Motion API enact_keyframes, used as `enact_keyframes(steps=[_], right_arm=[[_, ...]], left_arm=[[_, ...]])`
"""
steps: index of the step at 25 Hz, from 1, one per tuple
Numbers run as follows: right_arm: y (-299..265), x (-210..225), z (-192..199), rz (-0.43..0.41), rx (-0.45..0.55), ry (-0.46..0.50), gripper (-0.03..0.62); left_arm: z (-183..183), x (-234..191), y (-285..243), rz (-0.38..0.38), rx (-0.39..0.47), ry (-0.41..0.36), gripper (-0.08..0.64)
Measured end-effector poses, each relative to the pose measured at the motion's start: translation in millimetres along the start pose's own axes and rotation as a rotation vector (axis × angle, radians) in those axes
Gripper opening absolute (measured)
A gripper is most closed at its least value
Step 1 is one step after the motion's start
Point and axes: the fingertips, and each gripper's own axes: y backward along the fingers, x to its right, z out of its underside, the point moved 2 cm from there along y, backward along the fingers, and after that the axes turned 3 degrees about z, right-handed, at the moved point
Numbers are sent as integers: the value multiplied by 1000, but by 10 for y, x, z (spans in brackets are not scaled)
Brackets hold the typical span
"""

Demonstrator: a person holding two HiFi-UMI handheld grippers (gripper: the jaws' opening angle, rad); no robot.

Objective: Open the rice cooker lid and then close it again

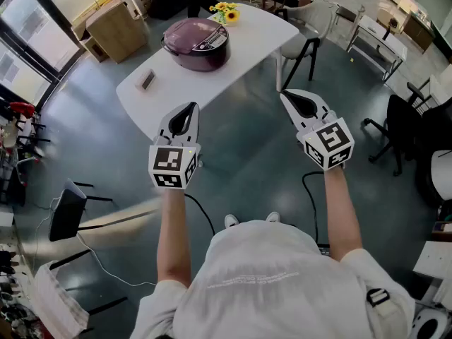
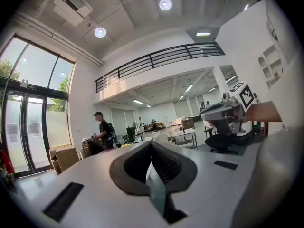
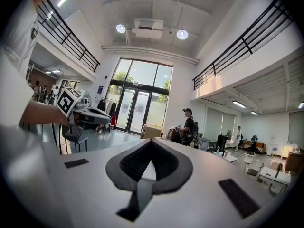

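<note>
Purple rice cooker [image 1: 196,44] on the white surface [image 1: 247,44], lid down, just beside yellow flowers [image 1: 226,11] (a small dark block [image 1: 147,80] lying nearer the surface's left end). Well short of the cooker, over the grey floor [image 1: 247,147]: left gripper [image 1: 191,109] and right gripper [image 1: 286,96], both held out about level and well apart from each other. Fingers of each pressed together, with nothing between them. Both clear of cooker and surface.

rice cooker [image 1: 196,44]: glossy plastic, 12 o'clock | table [image 1: 244,51]: smooth matt white | cabinet [image 1: 116,28]: wood, 11 o'clock | floor [image 1: 244,150]: smooth, slight sheen
</note>
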Motion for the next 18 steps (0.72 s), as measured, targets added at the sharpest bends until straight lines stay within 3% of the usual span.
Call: enact_keyframes(steps=[7,18], right_arm=[[7,82,22,-8,27,-55,23],[46,214,39,-50,53,-64,29]], left_arm=[[31,61,-61,5,-15,-17,14],[40,155,-151,-14,-38,6,25]])
